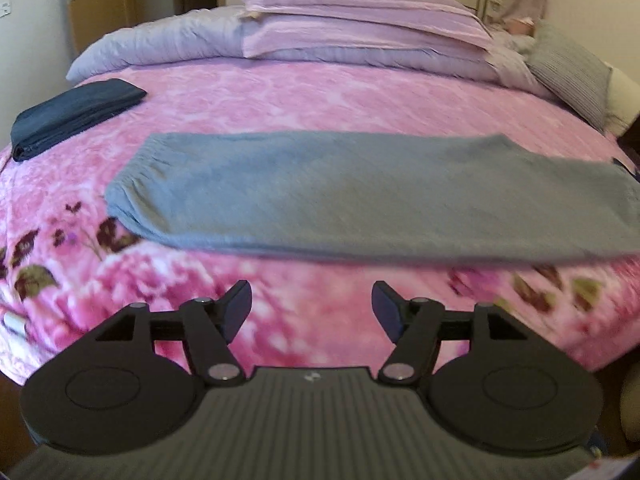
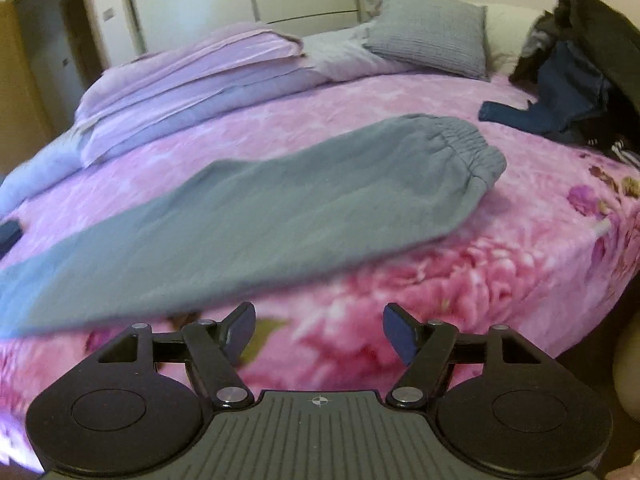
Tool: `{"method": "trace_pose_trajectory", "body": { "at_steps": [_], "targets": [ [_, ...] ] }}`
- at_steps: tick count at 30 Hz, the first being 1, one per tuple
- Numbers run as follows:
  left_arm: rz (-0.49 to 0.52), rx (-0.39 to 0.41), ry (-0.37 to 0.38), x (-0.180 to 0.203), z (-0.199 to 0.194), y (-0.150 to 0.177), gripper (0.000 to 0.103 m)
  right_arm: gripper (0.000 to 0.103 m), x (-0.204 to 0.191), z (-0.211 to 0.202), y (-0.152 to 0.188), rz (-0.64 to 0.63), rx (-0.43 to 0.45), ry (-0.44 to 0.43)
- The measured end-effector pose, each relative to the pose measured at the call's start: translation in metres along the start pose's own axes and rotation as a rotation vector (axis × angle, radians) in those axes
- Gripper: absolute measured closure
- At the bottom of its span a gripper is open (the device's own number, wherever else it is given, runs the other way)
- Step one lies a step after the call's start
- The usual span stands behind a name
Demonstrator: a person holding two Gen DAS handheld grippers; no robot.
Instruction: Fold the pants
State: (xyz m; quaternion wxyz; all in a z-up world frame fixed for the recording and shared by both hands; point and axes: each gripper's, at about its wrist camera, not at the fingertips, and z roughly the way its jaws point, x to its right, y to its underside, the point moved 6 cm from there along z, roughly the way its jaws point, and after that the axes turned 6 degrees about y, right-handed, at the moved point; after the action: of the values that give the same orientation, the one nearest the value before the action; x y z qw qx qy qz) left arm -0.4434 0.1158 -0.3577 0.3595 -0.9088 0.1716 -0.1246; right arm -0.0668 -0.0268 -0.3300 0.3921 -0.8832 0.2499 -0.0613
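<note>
Grey sweatpants (image 1: 360, 196) lie flat on the pink floral bedspread (image 1: 280, 100), folded lengthwise into one long strip. In the left wrist view the elastic end is at the left. The right wrist view shows the same pants (image 2: 280, 216) with a gathered elastic end (image 2: 468, 148) at the upper right. My left gripper (image 1: 312, 308) hovers in front of the near edge of the pants, open, nothing between its fingers. My right gripper (image 2: 319, 328) is likewise open and empty, just short of the pants' near edge.
A folded dark blue garment (image 1: 76, 112) lies at the left of the bed. Lilac folded bedding (image 1: 360, 24) and a grey pillow (image 2: 432, 32) sit at the far side. A heap of dark clothes (image 2: 576, 80) lies at the right. A wooden door (image 1: 100, 0) stands behind.
</note>
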Motion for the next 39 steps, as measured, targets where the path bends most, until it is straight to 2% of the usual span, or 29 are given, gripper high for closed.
{"method": "trace_pose_trajectory", "body": {
  "at_steps": [7, 21, 33, 39],
  "targets": [
    [0.041, 0.025, 0.032, 0.030, -0.043, 0.014, 0.031, 0.035, -0.021, -0.058, 0.006, -0.071, 0.065, -0.027],
    [0.081, 0.081, 0.038, 0.048, -0.081, 0.019, 0.027, 0.035, -0.020, -0.086, 0.016, -0.078, 0.099, -0.024],
    [0.080, 0.044, 0.020, 0.041, -0.063, 0.013, 0.026, 0.035, -0.022, -0.066, 0.015, -0.081, 0.051, -0.004],
    [0.000, 0.020, 0.034, 0.014, -0.032, 0.010, 0.026, 0.035, -0.018, -0.040, 0.011, -0.094, 0.001, 0.029]
  ]
}}
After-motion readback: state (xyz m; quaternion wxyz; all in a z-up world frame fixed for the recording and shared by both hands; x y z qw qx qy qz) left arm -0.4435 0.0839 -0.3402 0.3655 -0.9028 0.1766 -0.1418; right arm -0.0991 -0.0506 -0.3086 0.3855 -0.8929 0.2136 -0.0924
